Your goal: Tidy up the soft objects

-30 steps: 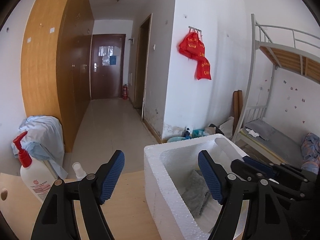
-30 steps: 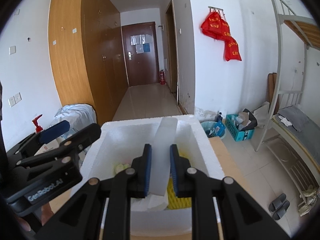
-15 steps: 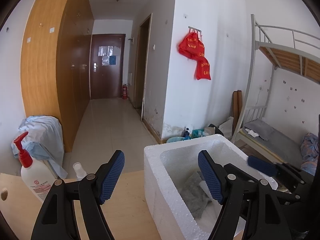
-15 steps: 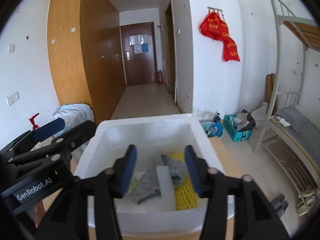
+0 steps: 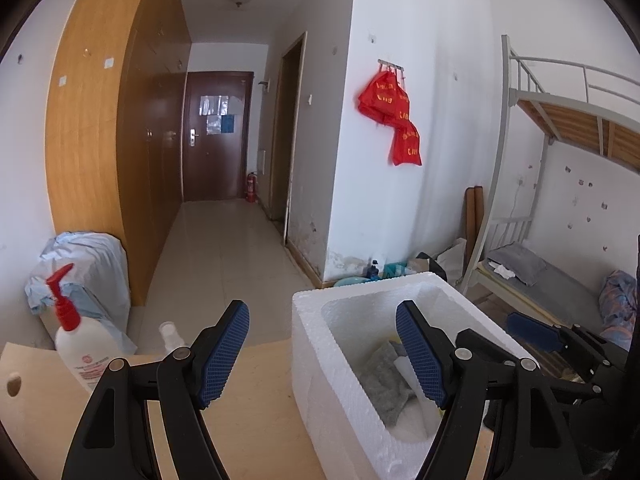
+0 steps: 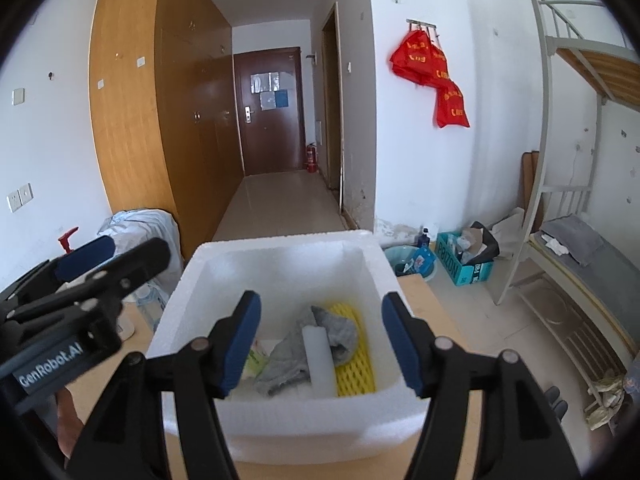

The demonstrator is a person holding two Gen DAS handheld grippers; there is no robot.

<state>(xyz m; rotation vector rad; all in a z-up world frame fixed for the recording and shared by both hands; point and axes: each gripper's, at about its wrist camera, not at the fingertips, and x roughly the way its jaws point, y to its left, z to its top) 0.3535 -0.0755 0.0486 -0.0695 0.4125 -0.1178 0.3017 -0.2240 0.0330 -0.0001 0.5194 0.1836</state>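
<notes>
Right claw (image 6: 320, 340) has just been opening, nothing between its pads; left claw (image 5: 322, 354) gapes. The white foam strip (image 6: 318, 360) lies inside the foam box (image 6: 280, 246), propped on the grey cloth (image 6: 296, 356); it could roll off.

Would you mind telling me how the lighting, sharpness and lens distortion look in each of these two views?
Left wrist view: even daylight, sharp throughout, black lens corners, and the bunk bed frame bows strongly. Right wrist view: equally bright and sharp, soft shadow inside the foam box, and the wardrobe edge curves near the rim.
</notes>
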